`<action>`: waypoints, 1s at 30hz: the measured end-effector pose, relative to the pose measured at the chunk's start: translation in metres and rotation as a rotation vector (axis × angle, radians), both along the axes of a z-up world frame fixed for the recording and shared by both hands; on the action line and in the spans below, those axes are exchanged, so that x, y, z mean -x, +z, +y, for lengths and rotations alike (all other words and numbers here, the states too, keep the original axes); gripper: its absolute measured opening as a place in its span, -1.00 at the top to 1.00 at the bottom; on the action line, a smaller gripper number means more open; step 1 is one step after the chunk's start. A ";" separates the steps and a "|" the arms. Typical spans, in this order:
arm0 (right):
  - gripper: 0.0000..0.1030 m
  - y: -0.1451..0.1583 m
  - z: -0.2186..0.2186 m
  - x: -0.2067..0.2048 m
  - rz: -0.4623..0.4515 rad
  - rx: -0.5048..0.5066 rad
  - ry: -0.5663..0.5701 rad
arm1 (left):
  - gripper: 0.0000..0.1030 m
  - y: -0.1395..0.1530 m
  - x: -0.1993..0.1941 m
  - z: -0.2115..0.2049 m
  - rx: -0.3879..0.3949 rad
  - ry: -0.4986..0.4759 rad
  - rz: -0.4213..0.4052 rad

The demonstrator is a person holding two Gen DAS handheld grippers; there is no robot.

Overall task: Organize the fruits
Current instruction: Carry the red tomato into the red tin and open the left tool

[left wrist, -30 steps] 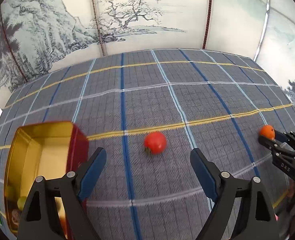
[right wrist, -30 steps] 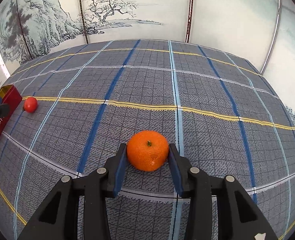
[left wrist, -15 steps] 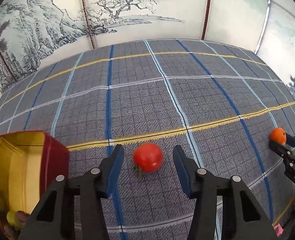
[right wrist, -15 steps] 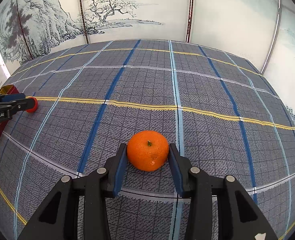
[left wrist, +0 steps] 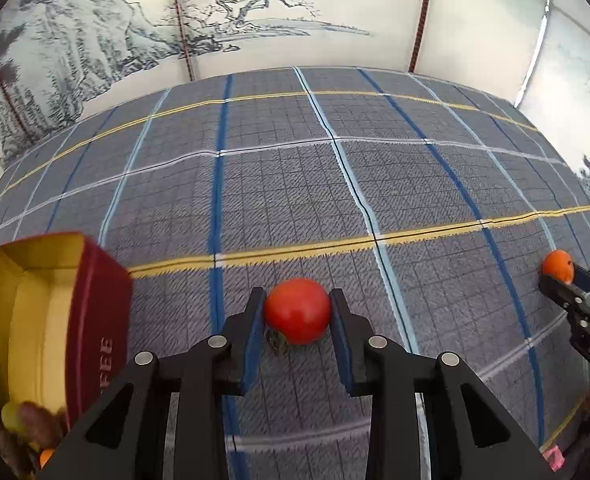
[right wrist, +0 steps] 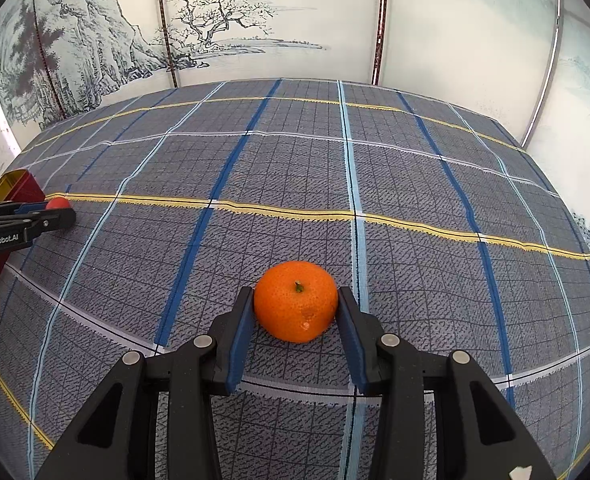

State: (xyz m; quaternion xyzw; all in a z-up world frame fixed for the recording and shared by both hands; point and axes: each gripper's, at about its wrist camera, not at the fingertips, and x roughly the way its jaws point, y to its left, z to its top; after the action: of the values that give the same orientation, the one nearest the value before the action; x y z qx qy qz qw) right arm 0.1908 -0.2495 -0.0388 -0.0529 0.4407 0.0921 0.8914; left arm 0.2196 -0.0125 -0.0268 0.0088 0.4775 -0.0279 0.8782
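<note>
The tomato [left wrist: 297, 310] is clamped now: it sits on the checked cloth [left wrist: 295, 184] between the blue pads of the left gripper [left wrist: 297, 322], whose jaws have just been closing and are now pressed against both its flanks. It is not yet lifted, as far as can be judged; its underside and a scrap of dark calyx are seen against the fabric. Just to the side, the red tin [left wrist: 95, 320] with the gold lining is seen standing open, and a few small fruits are made out in its near corner, though they are blurred and cannot be named with any confidence.

Across the cloth, well apart from the tomato, the mandarin [right wrist: 296, 307] is held as well: the right gripper [right wrist: 296, 322] is drawn in on it, both pads set against its sides, the fruit resting on the cloth with its stem end turned upward. In the left wrist view that same pairing is picked out at the far edge, small and orange.

So the tally is read like this: some fruit is already stowed in the tin, two pieces are gripped but not yet carried, and no other loose fruit is seen on the cloth. What is left, by this judgement, is the lifting of both and the dropping into the tin, the tomato having the short trip and the mandarin the long one.
</note>
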 end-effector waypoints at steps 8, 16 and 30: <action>0.24 0.000 0.002 0.001 -0.001 0.003 -0.003 | 0.37 0.037 0.049 0.005 0.016 0.042 -0.043; 0.24 0.000 0.003 0.000 0.000 0.001 -0.003 | 0.37 0.081 0.089 0.024 0.022 0.037 -0.098; 0.24 0.001 0.003 0.000 0.000 0.004 -0.002 | 0.37 0.120 0.129 0.106 -0.024 0.142 -0.176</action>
State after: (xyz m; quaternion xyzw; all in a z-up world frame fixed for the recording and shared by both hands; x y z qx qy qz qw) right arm 0.1912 -0.2467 -0.0376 -0.0542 0.4410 0.0904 0.8913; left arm 0.0902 0.0931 0.0930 -0.0121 0.3981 0.0411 0.9163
